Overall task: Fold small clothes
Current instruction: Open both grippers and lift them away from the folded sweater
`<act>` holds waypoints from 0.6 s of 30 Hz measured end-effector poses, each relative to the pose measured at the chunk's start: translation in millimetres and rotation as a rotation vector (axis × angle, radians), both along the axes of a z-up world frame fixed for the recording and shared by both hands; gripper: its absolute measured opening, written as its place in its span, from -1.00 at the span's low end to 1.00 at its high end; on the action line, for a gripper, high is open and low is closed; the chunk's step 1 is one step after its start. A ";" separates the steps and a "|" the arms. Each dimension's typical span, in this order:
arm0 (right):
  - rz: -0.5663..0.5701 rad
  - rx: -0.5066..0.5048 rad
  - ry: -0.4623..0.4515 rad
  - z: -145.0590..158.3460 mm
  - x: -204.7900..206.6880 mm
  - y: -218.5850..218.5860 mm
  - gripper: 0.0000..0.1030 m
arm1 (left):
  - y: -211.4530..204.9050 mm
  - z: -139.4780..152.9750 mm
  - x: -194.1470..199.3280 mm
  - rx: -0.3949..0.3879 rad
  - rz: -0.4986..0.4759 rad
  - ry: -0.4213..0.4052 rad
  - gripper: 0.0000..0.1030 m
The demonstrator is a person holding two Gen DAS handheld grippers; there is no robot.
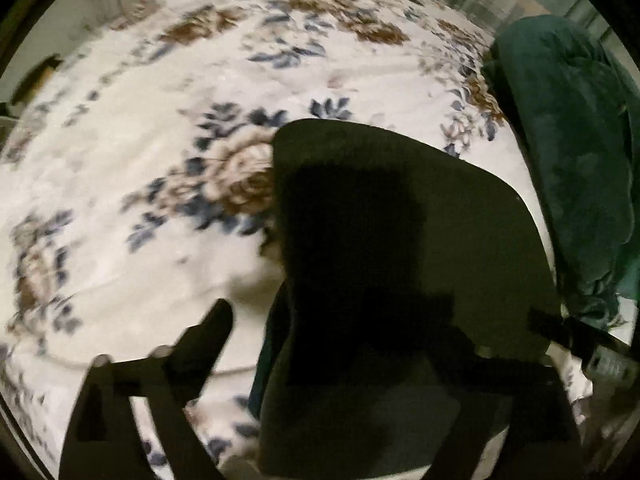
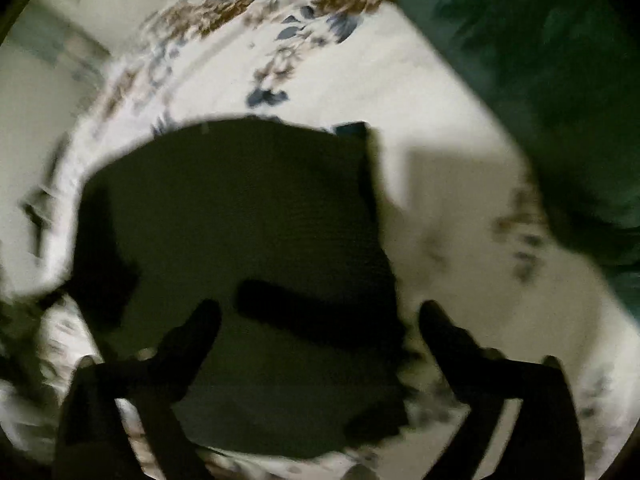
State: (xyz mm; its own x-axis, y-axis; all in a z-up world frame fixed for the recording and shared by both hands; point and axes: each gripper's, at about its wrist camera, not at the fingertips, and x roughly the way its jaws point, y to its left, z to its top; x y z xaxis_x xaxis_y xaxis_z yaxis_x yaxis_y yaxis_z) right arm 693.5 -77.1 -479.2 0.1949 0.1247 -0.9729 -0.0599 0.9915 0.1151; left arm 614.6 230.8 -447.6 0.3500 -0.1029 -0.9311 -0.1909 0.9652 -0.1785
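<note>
Your right gripper (image 2: 320,320) fingers stood open over dark garment (image 2: 248,208) on bed (image 2: 440,200). Left gripper (image 1: 360,320): right finger hidden, state untellable. Risk: blur-fast motion could rumple fold.

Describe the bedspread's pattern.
Bedspread: white with blue and brown floral print, clearest in the left wrist view.

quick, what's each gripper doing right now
Left gripper: cannot tell, dark garment covers one finger.
Right gripper: open, holding nothing, over the garment.
</note>
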 end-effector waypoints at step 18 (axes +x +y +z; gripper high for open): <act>0.000 -0.228 -0.320 255.4 -225.6 -2.5 1.00 | -73.6 177.7 -166.7 0.135 0.036 -0.143 1.00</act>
